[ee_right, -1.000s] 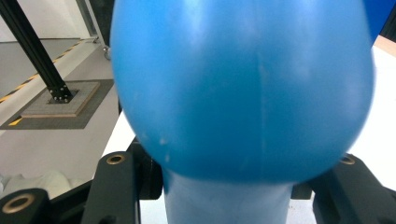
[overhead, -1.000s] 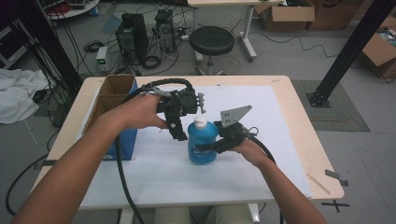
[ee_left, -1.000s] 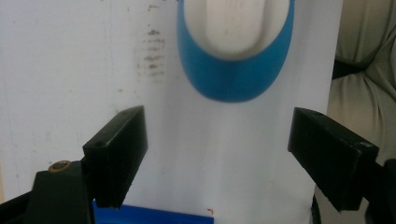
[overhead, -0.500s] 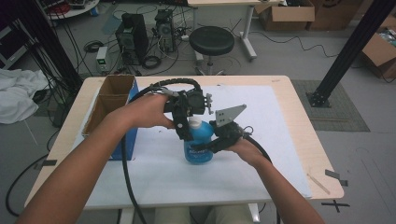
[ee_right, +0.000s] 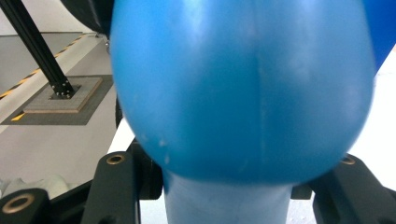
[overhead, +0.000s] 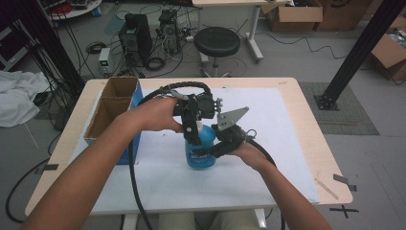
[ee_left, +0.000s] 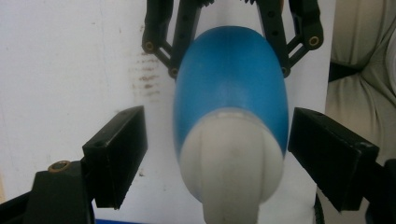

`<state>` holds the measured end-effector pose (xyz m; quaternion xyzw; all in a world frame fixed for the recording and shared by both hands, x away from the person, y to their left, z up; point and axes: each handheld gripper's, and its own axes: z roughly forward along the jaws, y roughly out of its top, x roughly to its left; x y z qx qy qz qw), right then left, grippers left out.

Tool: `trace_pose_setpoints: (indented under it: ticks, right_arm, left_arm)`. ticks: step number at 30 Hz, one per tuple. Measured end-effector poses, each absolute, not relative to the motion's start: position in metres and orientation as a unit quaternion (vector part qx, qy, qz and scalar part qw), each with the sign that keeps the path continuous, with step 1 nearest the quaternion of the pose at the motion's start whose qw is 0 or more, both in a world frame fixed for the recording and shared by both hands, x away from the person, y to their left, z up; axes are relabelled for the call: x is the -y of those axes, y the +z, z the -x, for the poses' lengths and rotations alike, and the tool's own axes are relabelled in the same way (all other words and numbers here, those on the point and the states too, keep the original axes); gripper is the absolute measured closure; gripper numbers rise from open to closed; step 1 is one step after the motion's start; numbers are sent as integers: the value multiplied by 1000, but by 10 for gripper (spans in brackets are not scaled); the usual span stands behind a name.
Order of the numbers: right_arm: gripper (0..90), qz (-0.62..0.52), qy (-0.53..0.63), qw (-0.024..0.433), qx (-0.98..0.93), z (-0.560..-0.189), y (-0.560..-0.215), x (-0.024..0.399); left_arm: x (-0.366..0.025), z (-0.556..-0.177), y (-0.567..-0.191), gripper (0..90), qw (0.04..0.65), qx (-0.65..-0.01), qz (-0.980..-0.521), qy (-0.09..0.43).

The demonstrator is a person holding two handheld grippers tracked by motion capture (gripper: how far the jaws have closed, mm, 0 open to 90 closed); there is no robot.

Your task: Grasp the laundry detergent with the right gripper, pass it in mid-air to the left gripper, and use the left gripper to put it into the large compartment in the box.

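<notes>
A blue bottle point(overhead: 201, 152) with a white cap point(ee_left: 231, 161) stands on the white mat point(overhead: 287, 143) in the middle of the table. My right gripper point(overhead: 216, 146) comes in from the right and is shut on the bottle's body; in the right gripper view the blue body point(ee_right: 243, 88) sits tight between the jaws of that gripper point(ee_right: 231, 196). My left gripper point(overhead: 194, 130) hangs over the bottle's top. In the left gripper view, that gripper point(ee_left: 219, 137) is open, with its jaws on either side of the cap and a gap on both sides.
An open cardboard box point(overhead: 112, 112) with a blue side stands at the table's left edge. Behind the table are a black stool point(overhead: 217, 42) and computer gear on the floor. A black frame post point(overhead: 356, 52) rises at the right.
My left gripper has shifted a little to the right, from beside the bottle's top to over it, so the cap is now covered in the high view. The right gripper keeps its hold.
</notes>
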<state>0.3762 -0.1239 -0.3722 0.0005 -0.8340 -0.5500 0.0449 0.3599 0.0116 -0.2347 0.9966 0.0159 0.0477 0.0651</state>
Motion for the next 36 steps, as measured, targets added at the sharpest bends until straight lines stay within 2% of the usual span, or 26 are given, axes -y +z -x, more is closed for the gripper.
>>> trace_pose_setpoints:
  ticks: [22,36]
  right_arm:
    - [447,3,-554,44,831,-377,-367,125]
    - [446,4,-555,43,831,-377,-367,124]
  left_arm:
    - [-6,-362,-248,214,55,-10,-998,41]
    - [-4,-361,-247,262,59,-3,-997,40]
